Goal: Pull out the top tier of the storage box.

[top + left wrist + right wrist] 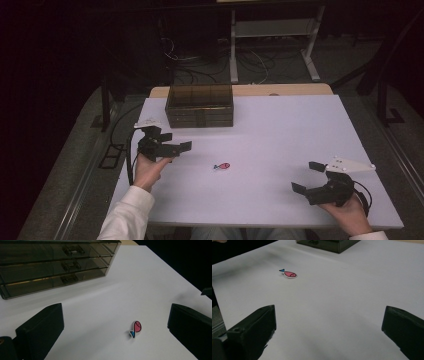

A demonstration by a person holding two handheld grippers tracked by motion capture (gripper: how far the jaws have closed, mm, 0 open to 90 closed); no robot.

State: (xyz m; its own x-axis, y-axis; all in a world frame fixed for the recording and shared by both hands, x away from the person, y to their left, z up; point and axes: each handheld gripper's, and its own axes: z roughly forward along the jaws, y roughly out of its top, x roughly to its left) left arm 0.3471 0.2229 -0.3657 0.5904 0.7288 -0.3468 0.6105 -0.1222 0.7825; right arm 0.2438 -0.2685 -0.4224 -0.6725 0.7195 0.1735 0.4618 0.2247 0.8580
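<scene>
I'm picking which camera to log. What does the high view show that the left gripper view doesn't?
High view alone: both hands, the left claw and right claw seen from outside, the whole table, floor cables. Left gripper view alone: the drawer box's three fronts with their handles, framed by that claw's own open jaws. Both: the pink fish piece lying free on the white top.

Pink fish [222, 166] with blue tail; smoky-brown drawer box [200, 106].

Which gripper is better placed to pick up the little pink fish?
Probably the left. The left gripper is open and nearer the pink fish, which lies between its fingers in its own view. The right gripper, also open, sits farther off.
</scene>
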